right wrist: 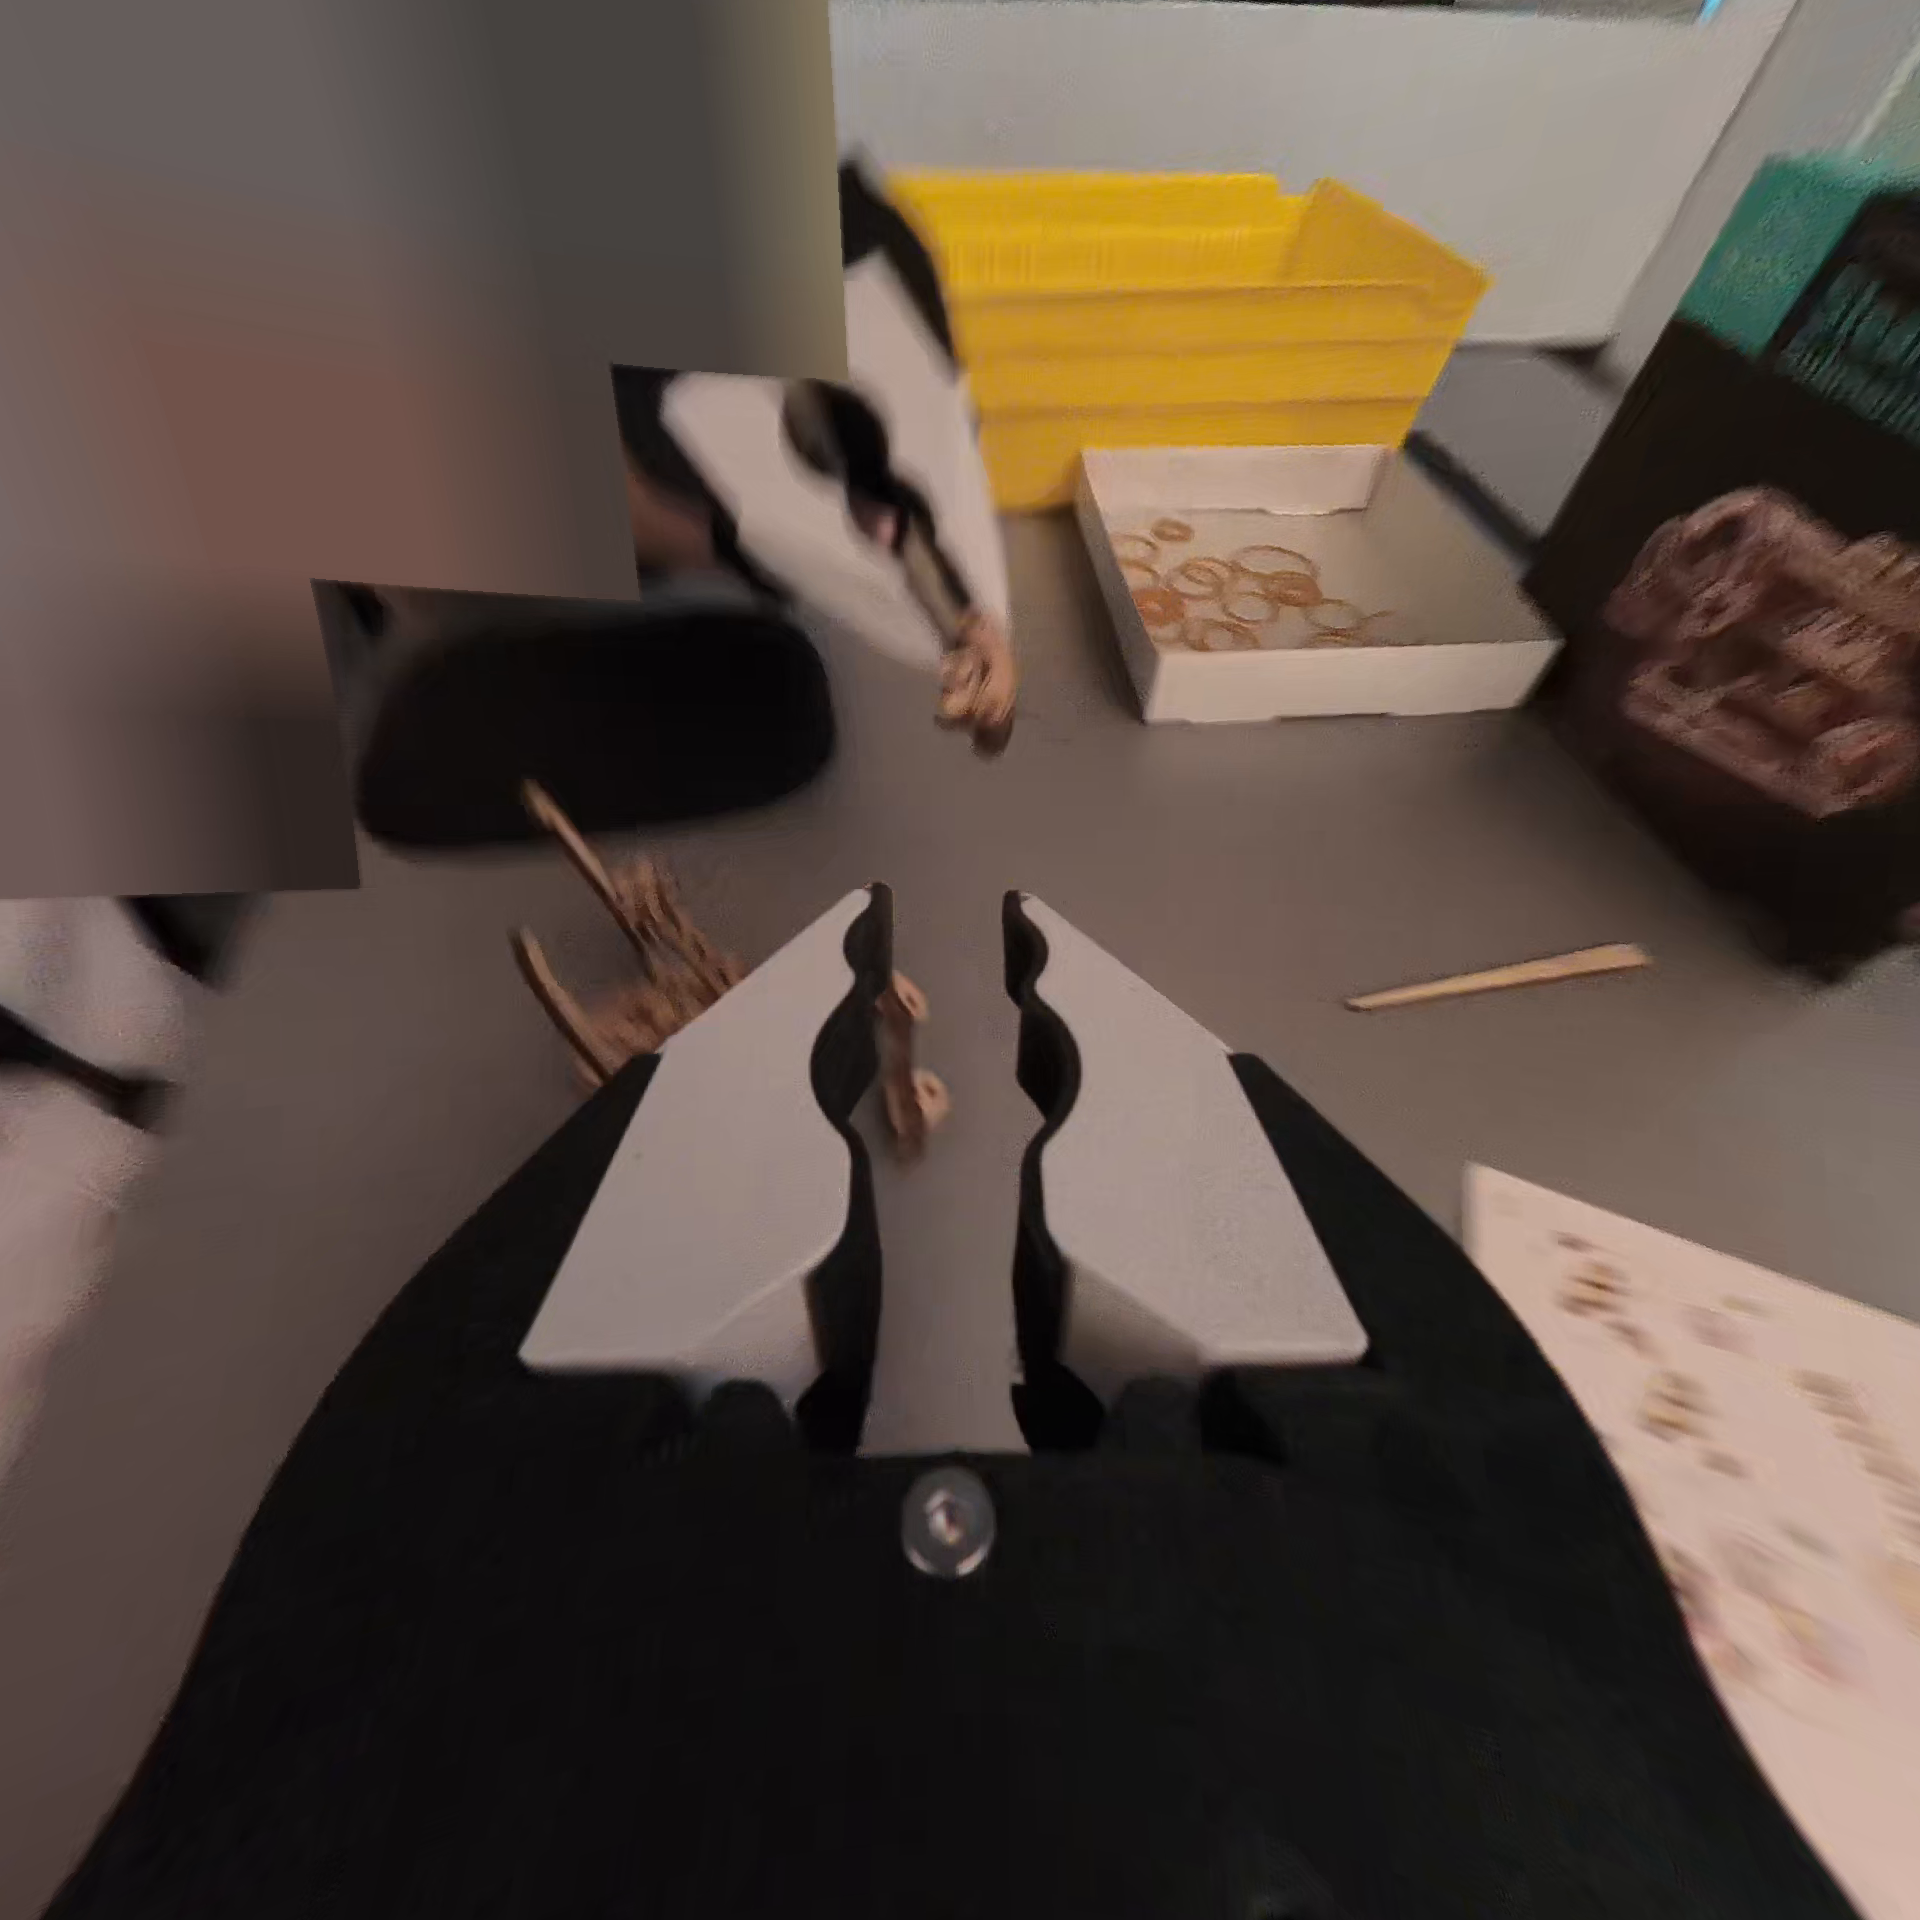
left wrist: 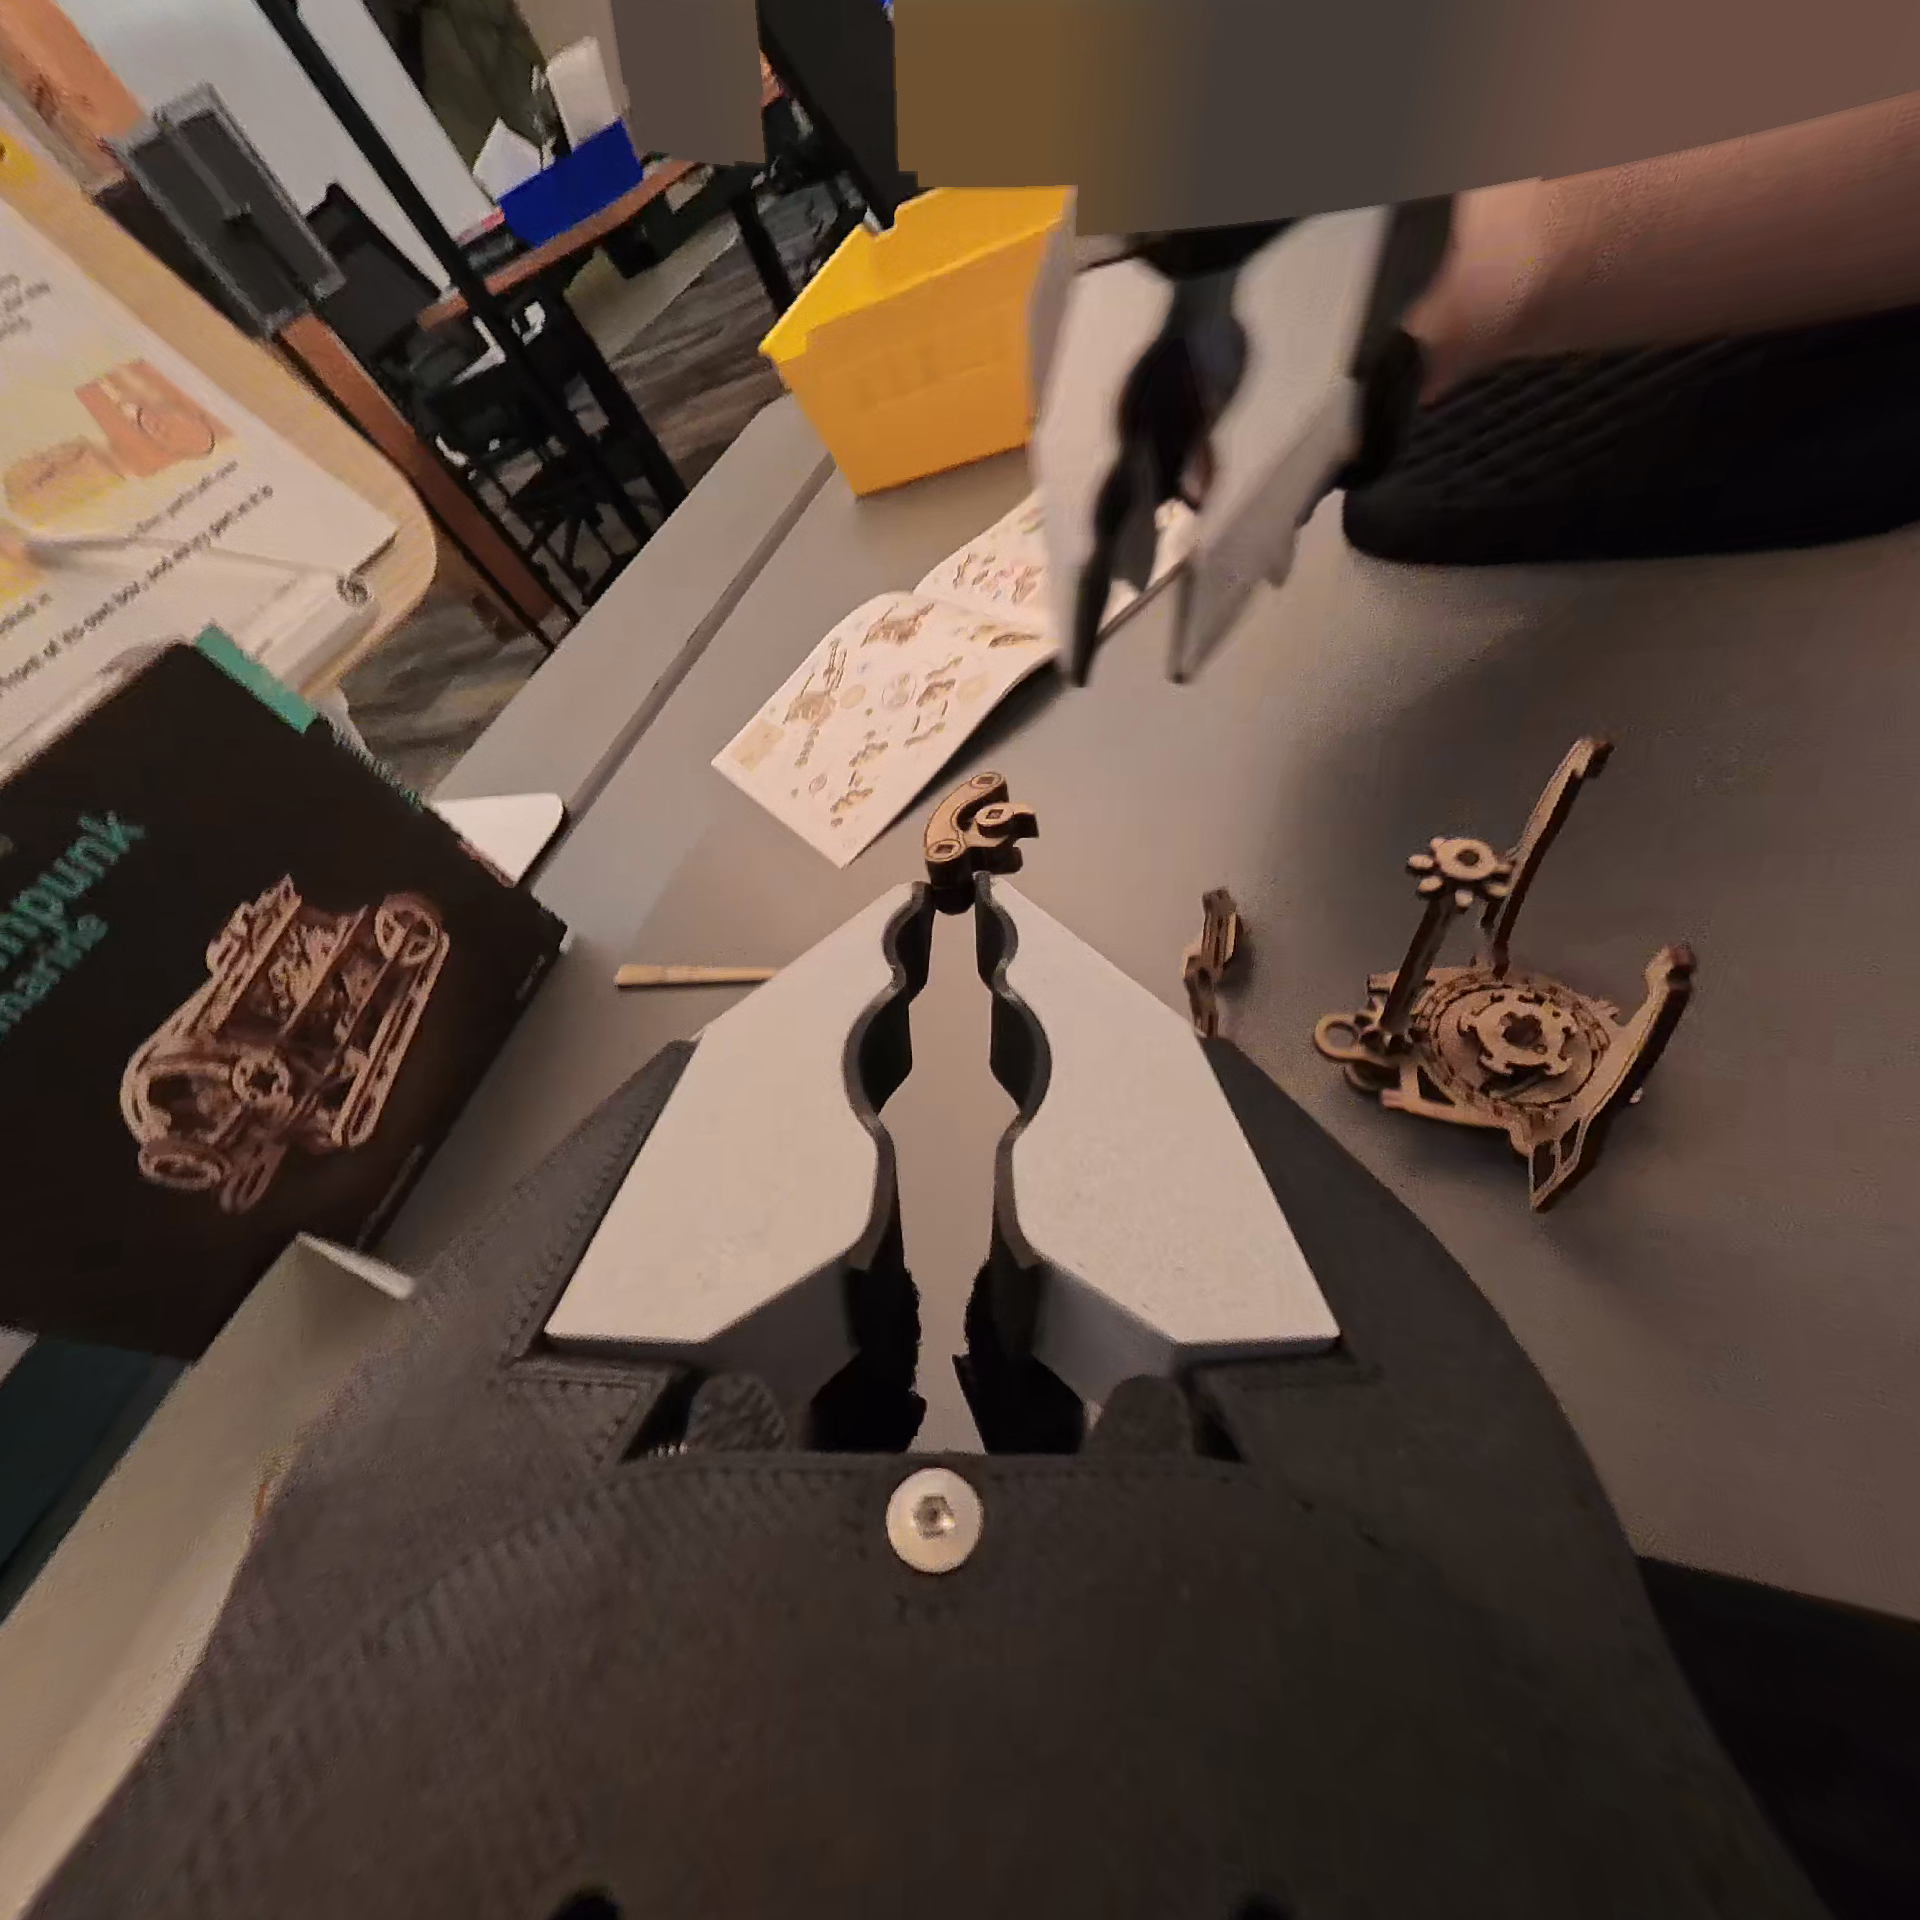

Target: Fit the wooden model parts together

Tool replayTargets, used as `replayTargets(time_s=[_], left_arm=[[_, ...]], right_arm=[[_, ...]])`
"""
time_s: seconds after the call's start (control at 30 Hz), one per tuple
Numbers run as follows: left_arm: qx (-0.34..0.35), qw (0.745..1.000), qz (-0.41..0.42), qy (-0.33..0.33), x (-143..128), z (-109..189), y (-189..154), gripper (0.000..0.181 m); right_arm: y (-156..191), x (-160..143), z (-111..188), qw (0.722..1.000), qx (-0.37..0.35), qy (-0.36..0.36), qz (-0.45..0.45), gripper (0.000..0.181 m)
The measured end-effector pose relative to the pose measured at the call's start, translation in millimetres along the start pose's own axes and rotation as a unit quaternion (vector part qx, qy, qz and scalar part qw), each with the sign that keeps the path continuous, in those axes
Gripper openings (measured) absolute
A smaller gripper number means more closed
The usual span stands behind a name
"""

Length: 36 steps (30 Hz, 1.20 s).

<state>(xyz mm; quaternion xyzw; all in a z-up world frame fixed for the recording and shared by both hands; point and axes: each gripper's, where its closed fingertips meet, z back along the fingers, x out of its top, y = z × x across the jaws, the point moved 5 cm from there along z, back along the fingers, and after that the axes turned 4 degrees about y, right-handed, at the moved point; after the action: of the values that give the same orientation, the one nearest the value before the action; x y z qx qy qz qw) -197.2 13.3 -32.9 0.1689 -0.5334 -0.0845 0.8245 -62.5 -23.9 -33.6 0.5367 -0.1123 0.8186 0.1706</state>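
Your left gripper (left wrist: 951,891) has its fingers nearly together at the tips, pinching the stem of a small curved wooden part (left wrist: 979,831) that stands up above the tips, off the table (left wrist: 1455,1351).

Your right gripper (right wrist: 943,896) is empty, its fingers parted with a clear gap between the tips. In the left wrist view it (left wrist: 1130,665) hangs blurred above the far part of the table, tips pointing down over the edge of the open booklet (left wrist: 894,717). In its own view, also blurred, a small wooden link (right wrist: 910,1070) lies on the table below the gap between the fingers, closer to the left one; whether it touches that finger you cannot tell. The same link (left wrist: 1210,961) shows in the left wrist view just right of your left gripper's tips.

The partly built model (left wrist: 1507,1018), a round geared base with upright arms, sits on the table to the right of the link, apart from both grippers. In the right wrist view it (right wrist: 634,966) lies just left of the right gripper's left finger.

A thin wooden stick (left wrist: 696,975) lies on the table left of your left gripper, beside the dark kit box (left wrist: 239,997). At the far end stands a yellow bin (left wrist: 925,343), and next to it in the right wrist view a white tray (right wrist: 1340,675) holds loose wooden rings (right wrist: 1236,592).
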Motion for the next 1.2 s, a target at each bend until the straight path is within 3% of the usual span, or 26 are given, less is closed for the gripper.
replayTargets(time_s=[0.07, 0.13, 0.23, 0.3, 0.4, 1.03, 1.2], left_arm=[[-0.009, 1.0, -0.019, -0.011, 8, -4, -4, 0.006], [-0.008, 0.999, -0.044, -0.02, 14, -8, -7, 0.006], [-0.007, 0.996, -0.075, -0.037, 23, -9, -16, 0.006], [-0.012, 0.995, -0.093, -0.043, 28, -8, -22, 0.006], [-0.002, 0.991, -0.125, -0.042, 33, -8, -26, 0.006], [-0.004, 0.988, -0.15, -0.034, 33, -17, -33, 0.006], [0.006, 0.991, -0.135, -0.017, 24, -19, -30, 0.01]], right_arm=[[-11, 21, 0, 0.987, 0.101, -0.047, -0.116, 0.019], [-27, 32, -2, 0.969, 0.147, -0.073, -0.184, 0.017], [-34, 30, -12, 0.946, 0.214, -0.04, -0.24, 0.016], [-23, 28, -17, 0.914, 0.299, -0.005, -0.275, 0.017], [-15, 26, -20, 0.88, 0.367, 0.009, -0.302, 0.015], [-15, 12, -16, 0.873, 0.389, 0.037, -0.29, 0.01], [-21, 10, -19, 0.91, 0.337, 0.037, -0.238, 0.009]])
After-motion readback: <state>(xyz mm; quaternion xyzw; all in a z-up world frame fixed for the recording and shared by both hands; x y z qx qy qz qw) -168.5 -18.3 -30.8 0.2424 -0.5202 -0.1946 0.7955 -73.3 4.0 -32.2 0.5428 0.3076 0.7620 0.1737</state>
